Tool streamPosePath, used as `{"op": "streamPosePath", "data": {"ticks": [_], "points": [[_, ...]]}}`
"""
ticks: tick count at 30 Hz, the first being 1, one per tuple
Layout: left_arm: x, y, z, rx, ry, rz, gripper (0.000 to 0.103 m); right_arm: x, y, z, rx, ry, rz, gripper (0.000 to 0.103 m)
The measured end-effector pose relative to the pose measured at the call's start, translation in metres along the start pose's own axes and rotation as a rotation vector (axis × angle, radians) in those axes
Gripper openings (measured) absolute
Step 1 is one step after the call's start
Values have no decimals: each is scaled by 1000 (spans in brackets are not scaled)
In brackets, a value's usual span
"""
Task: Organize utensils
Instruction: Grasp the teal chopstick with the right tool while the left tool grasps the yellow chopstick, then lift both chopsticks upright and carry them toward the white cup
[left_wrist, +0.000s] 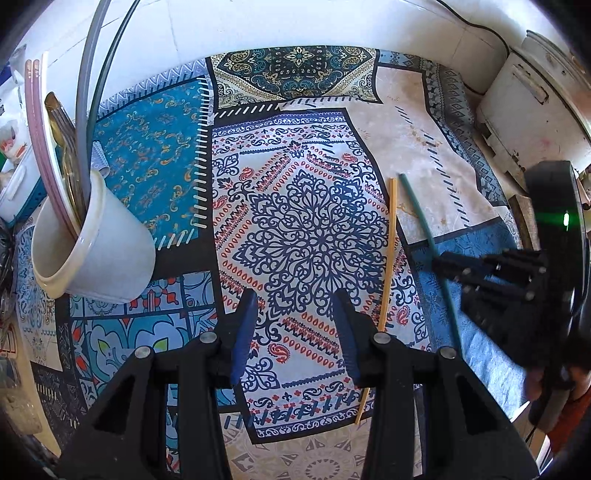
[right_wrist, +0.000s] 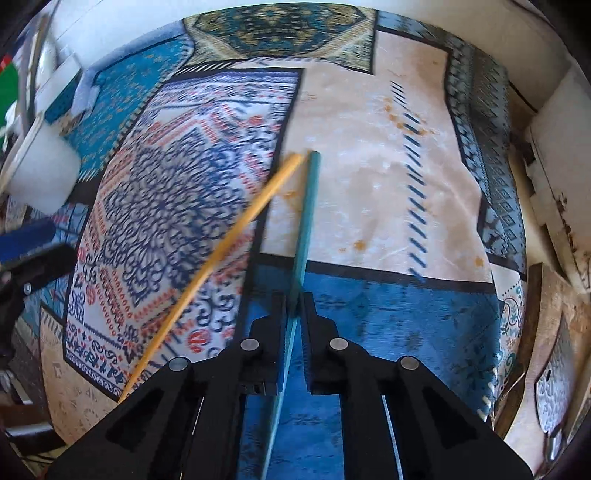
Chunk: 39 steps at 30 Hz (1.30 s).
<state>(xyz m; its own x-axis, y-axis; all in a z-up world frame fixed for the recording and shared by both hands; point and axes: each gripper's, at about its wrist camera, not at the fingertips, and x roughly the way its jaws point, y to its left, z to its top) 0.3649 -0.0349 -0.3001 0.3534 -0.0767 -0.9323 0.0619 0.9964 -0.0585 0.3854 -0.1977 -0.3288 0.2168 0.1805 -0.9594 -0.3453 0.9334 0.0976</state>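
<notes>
Over the patterned tablecloth, left wrist view: left gripper hangs with jaws wide and empty; a yellow chopstick lies just past its right finger, a green chopstick beside it reaches to the right gripper; a white cup of utensils stands at left. Right wrist view: right gripper jaws narrow, clamped on the green chopstick, yellow chopstick lying alongside to the left.
</notes>
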Motion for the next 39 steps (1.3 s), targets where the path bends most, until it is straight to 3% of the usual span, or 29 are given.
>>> {"op": "streamPosePath", "data": {"ticks": [7, 12, 21, 29, 33, 39], "points": [[5, -1, 0, 13, 20, -12, 41, 6, -41, 30, 95, 29, 79, 7], [13, -8, 3, 37, 46, -46, 41, 10, -40, 53, 74, 24, 82, 7], [43, -40, 16, 115, 128, -132, 41, -1, -44, 53, 126, -17, 114, 6], [67, -72, 36, 208, 155, -121, 37, -51, -60, 32, 166, -117, 162, 6], [74, -81, 52, 217, 159, -119, 28, -63, -55, 31, 175, -153, 167, 6], [83, -96, 70, 241, 162, -115, 27, -73, -61, 27, 211, -186, 170, 6]]}}
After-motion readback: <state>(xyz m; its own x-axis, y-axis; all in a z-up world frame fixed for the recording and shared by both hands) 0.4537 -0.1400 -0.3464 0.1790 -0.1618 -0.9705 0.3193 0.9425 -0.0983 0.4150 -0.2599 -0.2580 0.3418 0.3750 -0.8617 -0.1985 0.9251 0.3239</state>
